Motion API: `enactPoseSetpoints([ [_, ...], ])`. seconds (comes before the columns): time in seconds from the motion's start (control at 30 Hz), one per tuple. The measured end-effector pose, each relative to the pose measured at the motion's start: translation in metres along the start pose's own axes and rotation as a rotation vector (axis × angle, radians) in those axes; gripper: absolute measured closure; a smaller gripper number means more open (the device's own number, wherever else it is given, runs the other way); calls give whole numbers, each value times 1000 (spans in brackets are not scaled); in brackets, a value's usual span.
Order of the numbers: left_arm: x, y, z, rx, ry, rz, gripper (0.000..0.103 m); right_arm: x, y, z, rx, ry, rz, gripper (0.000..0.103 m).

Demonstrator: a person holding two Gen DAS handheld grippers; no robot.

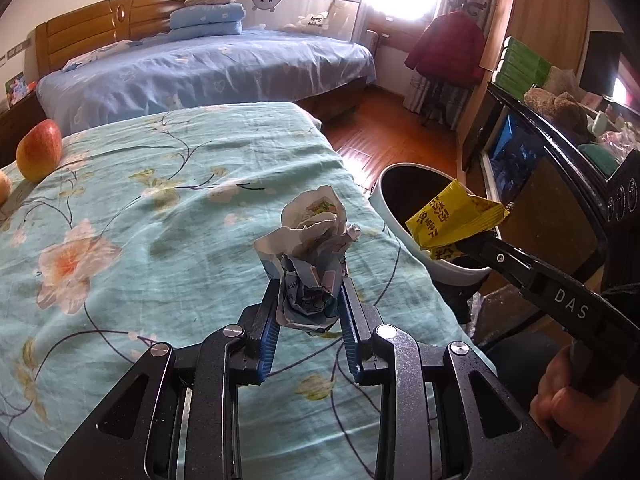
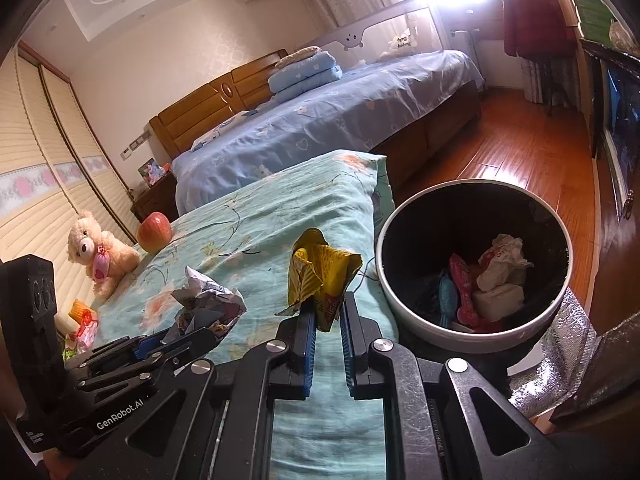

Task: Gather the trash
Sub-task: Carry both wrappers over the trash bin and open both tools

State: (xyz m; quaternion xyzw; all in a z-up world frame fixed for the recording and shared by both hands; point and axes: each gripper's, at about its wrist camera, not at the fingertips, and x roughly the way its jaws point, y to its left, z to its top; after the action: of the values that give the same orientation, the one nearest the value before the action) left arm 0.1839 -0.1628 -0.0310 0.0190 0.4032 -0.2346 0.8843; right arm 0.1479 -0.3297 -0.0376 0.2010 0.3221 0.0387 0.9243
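Note:
My left gripper (image 1: 309,298) is shut on a crumpled white and blue paper wad (image 1: 310,256), held above the teal flowered bedspread (image 1: 140,216). My right gripper (image 2: 327,312) is shut on a yellow snack wrapper (image 2: 320,272), just left of the round white bin (image 2: 404,300). In the left wrist view the yellow wrapper (image 1: 452,216) hangs over the bin (image 1: 396,224) at the right gripper's tip (image 1: 466,249). In the right wrist view the paper wad (image 2: 208,300) shows in the left gripper (image 2: 176,338) at lower left. The bin holds pink, blue and white trash.
An apple (image 1: 39,150) lies at the bedspread's far left. A teddy bear (image 2: 98,254) and small colourful wrappers (image 2: 82,322) sit by the wall. A blue bed (image 1: 208,68) stands behind, wooden floor (image 2: 512,152) to the right, a dark cabinet (image 1: 552,184) beside the bin.

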Motion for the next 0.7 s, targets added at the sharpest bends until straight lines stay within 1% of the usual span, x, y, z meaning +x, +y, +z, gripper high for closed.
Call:
enactPoseSetpoints([
  [0.33, 10, -16, 6, 30, 11, -20, 77, 0, -20, 4, 26, -3, -41, 91],
  [0.7, 27, -37, 16, 71, 25, -44, 77, -2, -53, 8, 63, -6, -103, 91],
])
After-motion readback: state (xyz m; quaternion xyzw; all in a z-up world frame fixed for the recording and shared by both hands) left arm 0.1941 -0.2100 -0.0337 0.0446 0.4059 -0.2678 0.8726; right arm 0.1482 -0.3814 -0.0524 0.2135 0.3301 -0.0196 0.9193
